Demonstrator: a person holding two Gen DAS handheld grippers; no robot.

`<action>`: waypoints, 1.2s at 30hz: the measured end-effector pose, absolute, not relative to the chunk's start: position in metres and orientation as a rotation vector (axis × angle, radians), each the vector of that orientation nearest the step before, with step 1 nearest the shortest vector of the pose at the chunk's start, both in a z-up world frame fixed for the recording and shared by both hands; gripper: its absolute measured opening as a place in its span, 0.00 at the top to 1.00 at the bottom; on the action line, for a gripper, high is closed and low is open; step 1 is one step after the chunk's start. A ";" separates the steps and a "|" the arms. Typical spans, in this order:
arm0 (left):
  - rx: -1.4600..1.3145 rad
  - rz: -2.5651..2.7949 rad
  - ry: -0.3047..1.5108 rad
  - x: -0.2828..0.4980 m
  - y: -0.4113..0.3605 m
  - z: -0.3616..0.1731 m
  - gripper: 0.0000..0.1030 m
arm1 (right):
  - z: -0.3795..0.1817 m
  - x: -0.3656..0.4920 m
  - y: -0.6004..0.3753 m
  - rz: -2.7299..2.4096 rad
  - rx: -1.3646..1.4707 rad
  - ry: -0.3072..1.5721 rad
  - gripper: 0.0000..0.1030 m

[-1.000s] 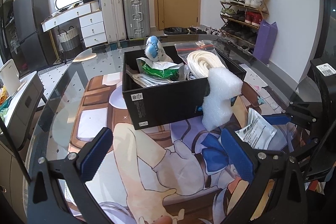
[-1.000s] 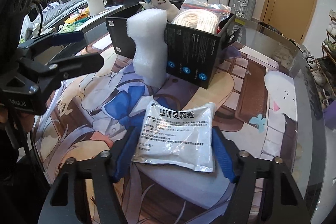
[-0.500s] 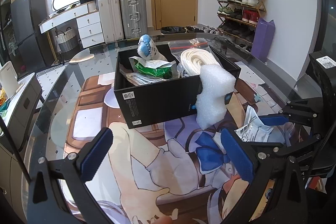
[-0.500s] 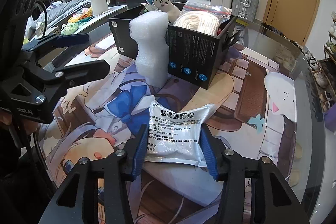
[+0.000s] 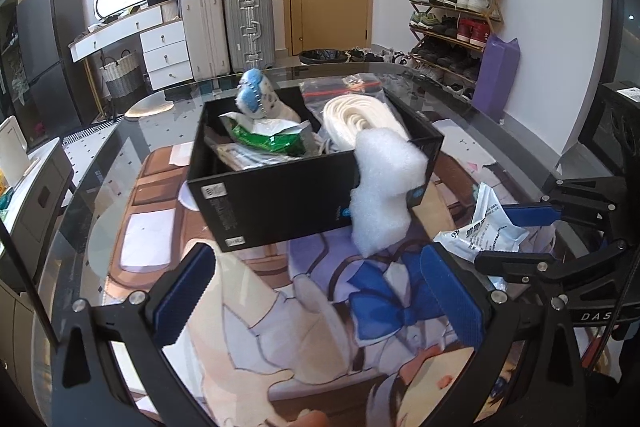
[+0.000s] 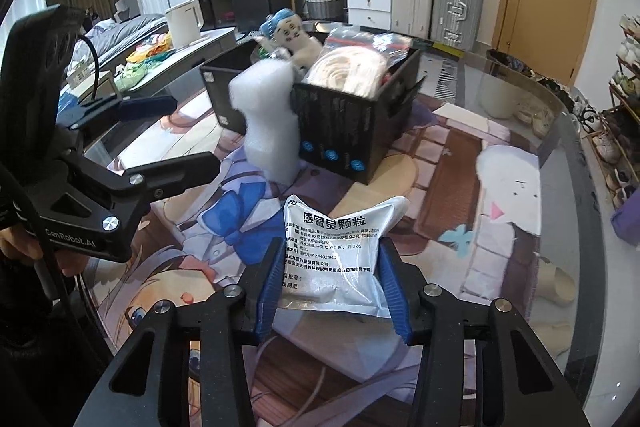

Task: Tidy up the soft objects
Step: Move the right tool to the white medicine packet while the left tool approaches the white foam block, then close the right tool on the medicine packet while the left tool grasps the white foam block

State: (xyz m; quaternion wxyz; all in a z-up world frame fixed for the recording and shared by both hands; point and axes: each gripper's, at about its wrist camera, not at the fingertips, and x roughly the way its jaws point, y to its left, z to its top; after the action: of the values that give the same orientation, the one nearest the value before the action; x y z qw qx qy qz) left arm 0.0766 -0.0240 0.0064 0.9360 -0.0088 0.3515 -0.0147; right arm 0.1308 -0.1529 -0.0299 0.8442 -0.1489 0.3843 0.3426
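Observation:
My right gripper (image 6: 330, 285) is shut on a white printed sachet (image 6: 334, 251), its blue pads pressing both side edges and bowing the pouch, which hangs a little above the mat. The same sachet (image 5: 486, 231) shows at the right of the left wrist view, held by the right gripper (image 5: 520, 237). My left gripper (image 5: 316, 301) stands open over the printed mat with nothing between its fingers. A black box (image 5: 288, 199) holds a plush doll (image 5: 254, 97), a green packet (image 5: 268, 139) and a bagged white coil (image 5: 360, 119). A white bubble-wrap roll (image 5: 384, 195) leans upright against the box's front corner.
A printed anime mat (image 6: 452, 163) covers the round glass table (image 6: 560, 131). Suitcases (image 5: 228, 27), a white drawer unit (image 5: 160, 47) and a shoe rack (image 5: 456, 19) stand beyond the table. A white kettle (image 6: 184, 23) sits on a side counter at the left.
My right gripper closed from open onto the sachet's sides and lifted it slightly off the mat. The left gripper stayed open and hardly moved.

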 end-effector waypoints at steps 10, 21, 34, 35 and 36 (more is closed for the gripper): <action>-0.014 -0.041 0.728 0.093 -0.034 0.006 0.02 | -0.023 0.136 -0.169 0.691 -0.285 0.806 0.55; -0.006 -0.080 0.782 0.109 -0.047 -0.006 0.48 | -0.021 0.140 -0.176 0.680 -0.272 0.805 0.55; -0.017 -0.124 0.770 0.100 -0.043 0.000 0.80 | -0.017 0.133 -0.173 0.693 -0.275 0.792 0.55; -0.018 -0.124 0.767 0.098 -0.041 0.001 0.80 | -0.017 0.133 -0.172 0.694 -0.275 0.790 0.55; -0.019 -0.122 0.762 0.096 -0.039 0.002 0.80 | -0.016 0.132 -0.171 0.696 -0.275 0.786 0.55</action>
State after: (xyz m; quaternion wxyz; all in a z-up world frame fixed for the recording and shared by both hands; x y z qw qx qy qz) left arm 0.0957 -0.0388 0.0022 0.9264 -0.0094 0.3717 -0.0596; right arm 0.1318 -0.1715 -0.0161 0.8563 -0.1310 0.3740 0.3313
